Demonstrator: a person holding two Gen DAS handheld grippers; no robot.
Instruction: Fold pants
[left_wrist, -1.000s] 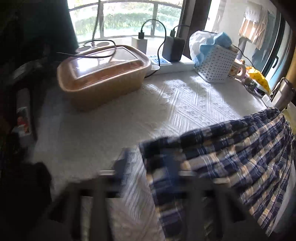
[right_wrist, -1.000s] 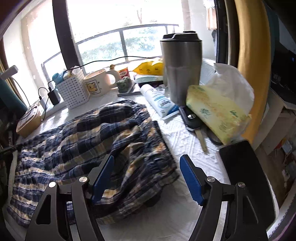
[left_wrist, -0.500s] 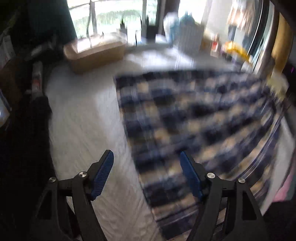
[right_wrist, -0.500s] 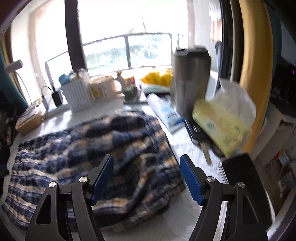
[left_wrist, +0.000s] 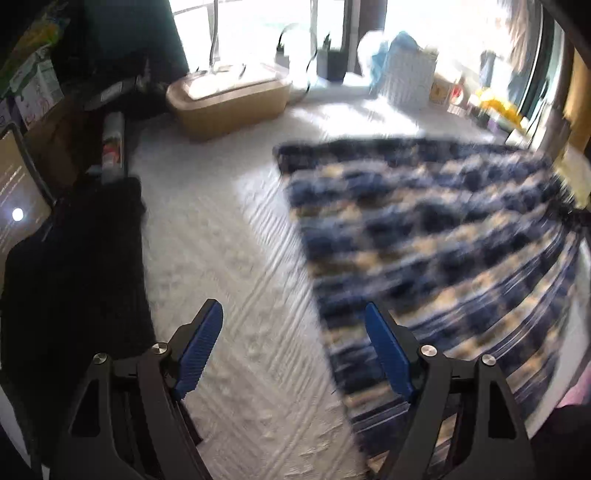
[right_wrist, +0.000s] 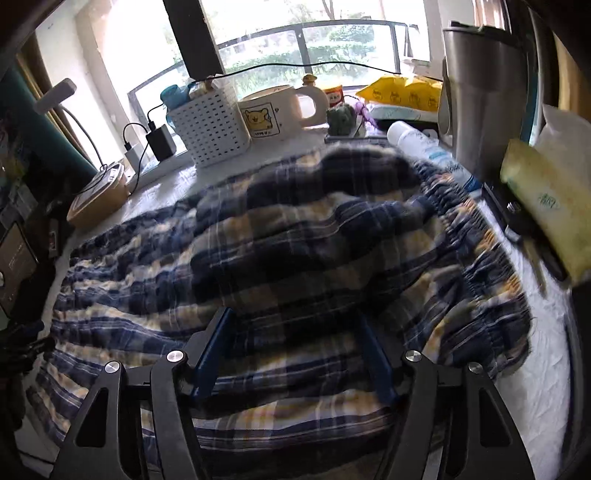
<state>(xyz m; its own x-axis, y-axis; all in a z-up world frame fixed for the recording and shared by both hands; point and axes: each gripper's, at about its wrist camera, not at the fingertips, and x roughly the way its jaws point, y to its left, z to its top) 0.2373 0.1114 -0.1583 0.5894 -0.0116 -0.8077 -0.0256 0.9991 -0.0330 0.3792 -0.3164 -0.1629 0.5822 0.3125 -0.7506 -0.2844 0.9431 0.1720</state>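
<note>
- Left gripper: jaws have just been opening, wide and empty above the bench.
- Right gripper: jaws have just been closing astride the pants; fingers apparently not pressing.

1. Navy, cream and yellow plaid cloth pants fill the centre.
2. White ribbed-weave tablecloth at 9 o'clock of them.
3. Tan plastic lidded box at 11 o'clock.
4. White perforated basket and cream bear-print mug at 12 o'clock.
5. Grey steel tumbler at 2 o'clock.
6. Blue ribbed pads on black gripper fingers.
</note>
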